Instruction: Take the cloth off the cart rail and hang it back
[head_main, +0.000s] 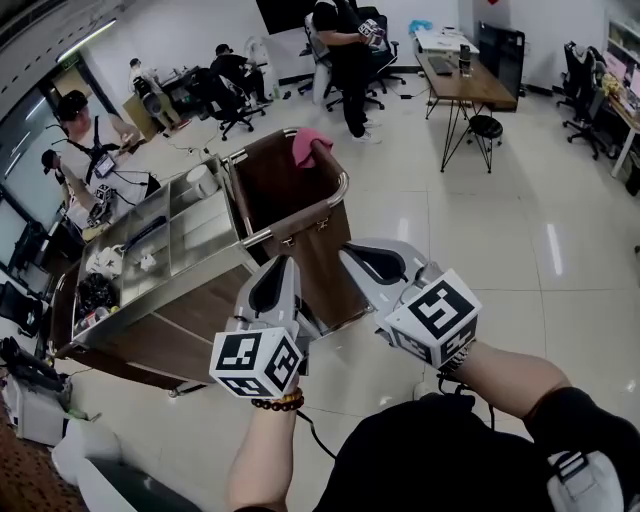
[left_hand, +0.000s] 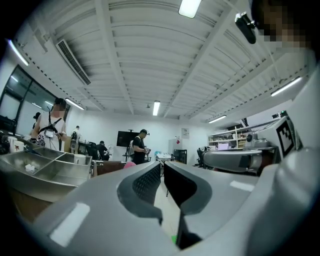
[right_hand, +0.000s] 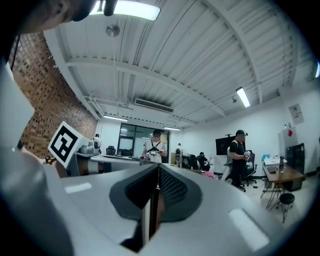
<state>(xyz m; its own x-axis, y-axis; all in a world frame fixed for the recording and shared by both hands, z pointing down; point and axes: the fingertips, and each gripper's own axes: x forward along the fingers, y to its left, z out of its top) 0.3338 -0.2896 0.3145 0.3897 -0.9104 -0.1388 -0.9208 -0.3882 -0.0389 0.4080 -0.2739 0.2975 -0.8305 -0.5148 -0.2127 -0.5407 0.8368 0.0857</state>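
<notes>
— While the left gripper (head_main: 275, 264) and the right gripper (head_main: 360, 252) hang before the cart (head_main: 205, 295), what surrounds them?

— Glossy pale floor tiles (head_main: 500, 250) and an open office with a wooden desk (head_main: 470, 85), swivel chairs (head_main: 225, 100) and a ribbed white ceiling (left_hand: 150, 60).

— And the count?

— One cart, with steel trays (head_main: 170, 230) beside a brown bin (head_main: 285, 190). One pink cloth (head_main: 305, 145), draped on the rail (head_main: 340, 185) at the bin's far corner. Two grippers. Four people (head_main: 95, 140).

— The jaws?

— The left gripper's are nearly together with only a thin slit, nothing in it. The right gripper's are pressed together, empty. Both grippers are well apart from the cloth.
</notes>
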